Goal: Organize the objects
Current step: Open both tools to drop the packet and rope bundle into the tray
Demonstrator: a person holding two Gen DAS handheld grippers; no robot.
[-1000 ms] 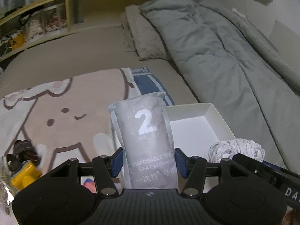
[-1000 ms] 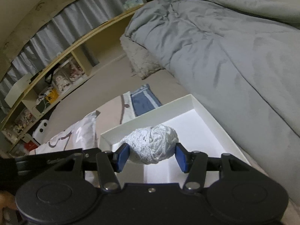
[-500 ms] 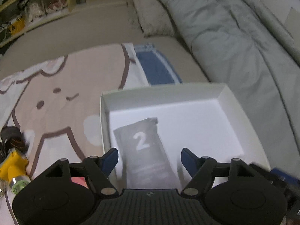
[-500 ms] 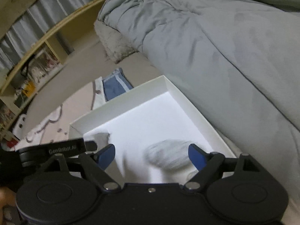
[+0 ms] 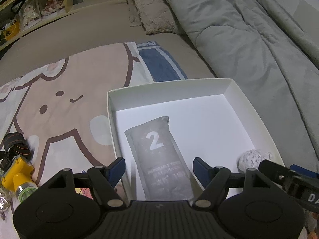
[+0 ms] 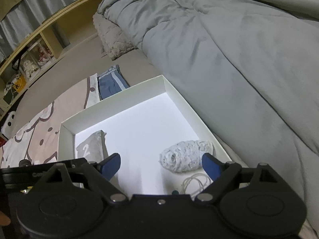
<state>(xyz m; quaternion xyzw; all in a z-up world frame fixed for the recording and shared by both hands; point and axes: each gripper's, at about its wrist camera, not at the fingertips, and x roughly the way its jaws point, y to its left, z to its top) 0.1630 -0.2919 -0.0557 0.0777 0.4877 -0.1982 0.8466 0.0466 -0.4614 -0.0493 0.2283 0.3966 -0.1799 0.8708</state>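
Observation:
A grey pouch [image 5: 159, 155] printed with a large "2" lies flat in the left part of the white box [image 5: 169, 85]. My left gripper [image 5: 158, 163] hovers over it, open, its blue pads well clear of the pouch's sides. In the right wrist view, a ball of white-grey yarn [image 6: 183, 157] rests near the box's [image 6: 175, 91] right wall, with a loose loop of cord [image 6: 195, 183] beside it. My right gripper [image 6: 161, 159] is above it with its jaws opening; the ball sits by the right pad, not pressed. The pouch [image 6: 89, 147] also shows at the left.
The box sits on a bed between a cartoon-print blanket [image 5: 59, 99] and a grey duvet [image 5: 249, 39]. A yellow headlamp [image 5: 18, 173] with a dark strap lies at the left. A fluffy pillow [image 5: 151, 12] and a wooden shelf [image 5: 30, 10] are farther back.
Both grippers opened and let go. The pouch went from upright between the left pads to flat in the box. The yarn ball dropped from the right pads into the box.

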